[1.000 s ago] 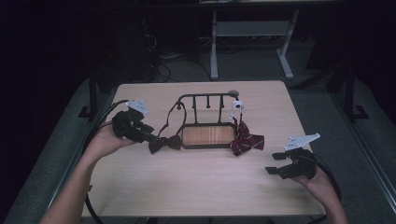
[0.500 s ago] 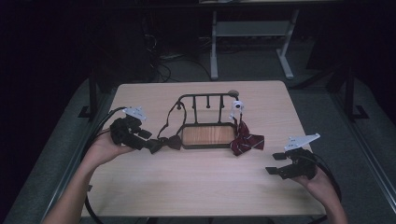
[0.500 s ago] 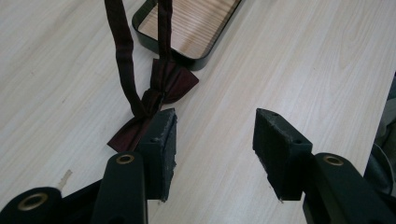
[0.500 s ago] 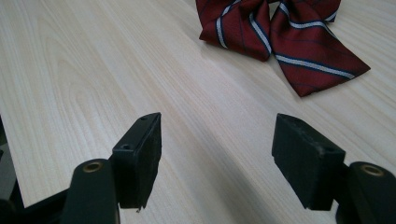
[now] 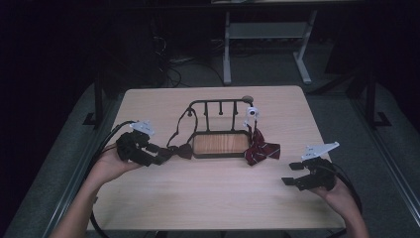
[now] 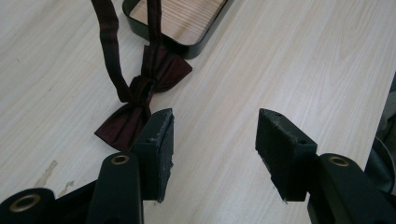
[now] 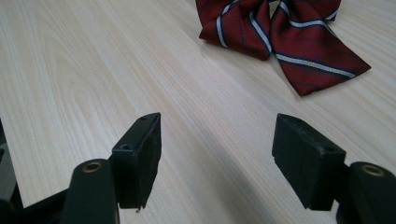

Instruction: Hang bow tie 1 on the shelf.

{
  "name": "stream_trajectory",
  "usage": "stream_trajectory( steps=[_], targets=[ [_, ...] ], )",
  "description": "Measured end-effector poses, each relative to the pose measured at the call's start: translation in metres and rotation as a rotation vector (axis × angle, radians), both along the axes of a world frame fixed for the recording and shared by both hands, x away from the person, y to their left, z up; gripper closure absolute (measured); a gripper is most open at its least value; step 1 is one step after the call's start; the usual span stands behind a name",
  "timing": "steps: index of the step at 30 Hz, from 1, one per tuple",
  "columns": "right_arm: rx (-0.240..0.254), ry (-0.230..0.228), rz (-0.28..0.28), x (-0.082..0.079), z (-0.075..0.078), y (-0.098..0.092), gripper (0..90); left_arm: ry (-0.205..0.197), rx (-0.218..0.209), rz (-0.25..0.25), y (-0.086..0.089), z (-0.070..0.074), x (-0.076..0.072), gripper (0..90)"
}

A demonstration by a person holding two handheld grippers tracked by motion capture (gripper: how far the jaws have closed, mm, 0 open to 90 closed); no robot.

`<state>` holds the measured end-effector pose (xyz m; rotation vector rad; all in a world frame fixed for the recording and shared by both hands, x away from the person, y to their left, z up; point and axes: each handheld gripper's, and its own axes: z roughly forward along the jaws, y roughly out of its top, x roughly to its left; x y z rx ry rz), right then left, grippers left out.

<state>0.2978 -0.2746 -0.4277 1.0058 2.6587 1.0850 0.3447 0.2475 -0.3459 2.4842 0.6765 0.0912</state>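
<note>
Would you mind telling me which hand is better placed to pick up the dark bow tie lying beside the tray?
Left. The left gripper, jaws just opened with nothing between them, sits right beside the dark bow tie; the right gripper is across the table.

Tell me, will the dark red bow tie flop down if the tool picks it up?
Probably yes. The dark red bow tie is thin cloth with a limp strap trailing toward the rack, so it would likely droop. It looks light, and pushing it would probably bunch it, not slide it. The left tool stands open beside it.
</note>
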Motion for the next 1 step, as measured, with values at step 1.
stream_trajectory(
  steps=[1],
  targets=[
    [0.0, 0.0, -0.001, 0.0002, 0.0, 0.0, 32.4, 0.0, -0.001, 0.001, 0.0002, -0.0012, -0.0003, 46.8]
  ],
)
